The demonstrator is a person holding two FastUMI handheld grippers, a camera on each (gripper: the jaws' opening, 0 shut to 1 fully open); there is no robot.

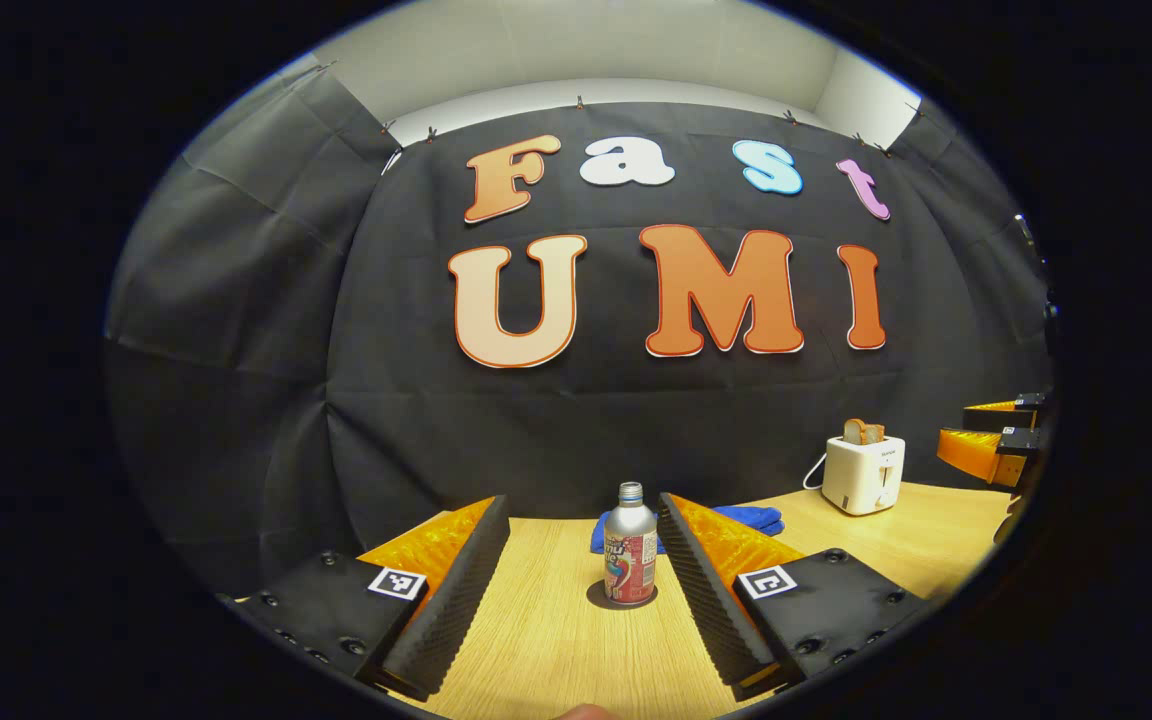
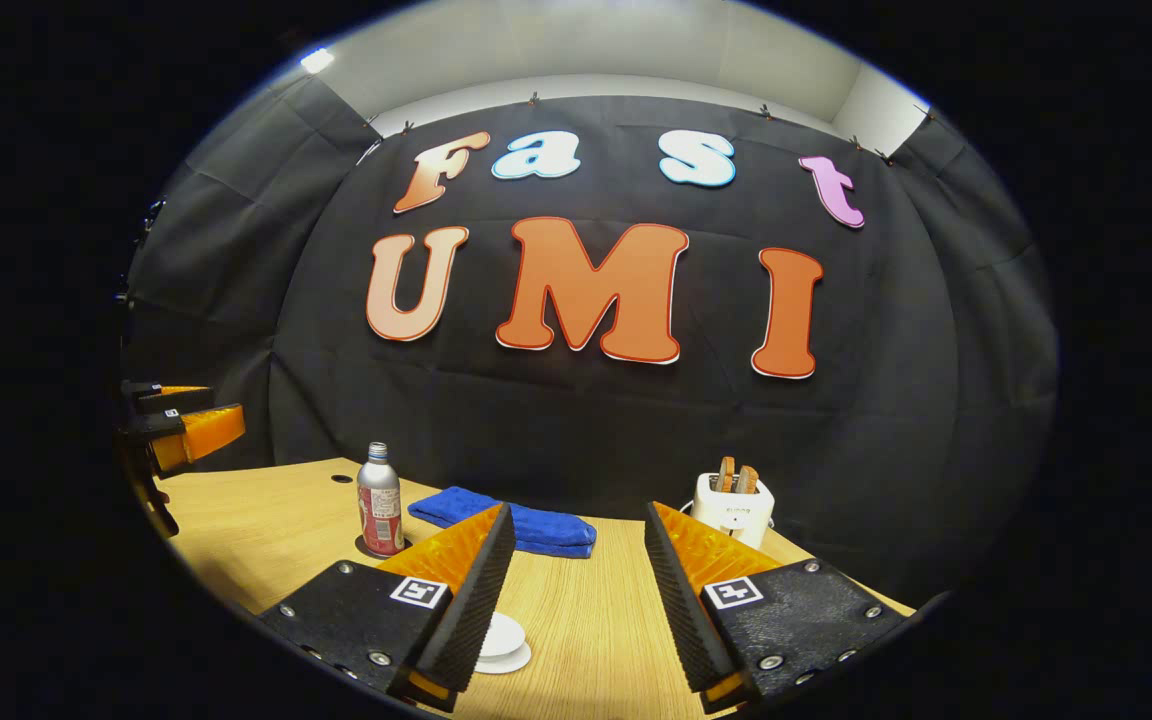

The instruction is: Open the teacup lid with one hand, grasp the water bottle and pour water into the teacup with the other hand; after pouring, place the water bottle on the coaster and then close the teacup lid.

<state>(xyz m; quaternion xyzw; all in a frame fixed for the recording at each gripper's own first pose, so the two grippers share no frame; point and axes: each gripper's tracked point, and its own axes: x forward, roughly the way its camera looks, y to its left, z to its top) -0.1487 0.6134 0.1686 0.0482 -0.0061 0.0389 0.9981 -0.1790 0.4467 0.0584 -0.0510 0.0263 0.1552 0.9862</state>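
Left gripper: fingers spread wide, empty.
Bottle: silver metal water bottle upright on dark round coaster, between the fingers' line, farther off.
Right gripper: parted, empty.
Teacup: white lidded teacup beside the left finger, on the wooden table.

Cloth-walled demo booth, wooden table

You have the water bottle upright at lower centre of the left gripper view: silver, red label, cap on, standing on a dark round coaster. In the right gripper view, the white teacup lid sits at bottom centre-left, partly hidden.
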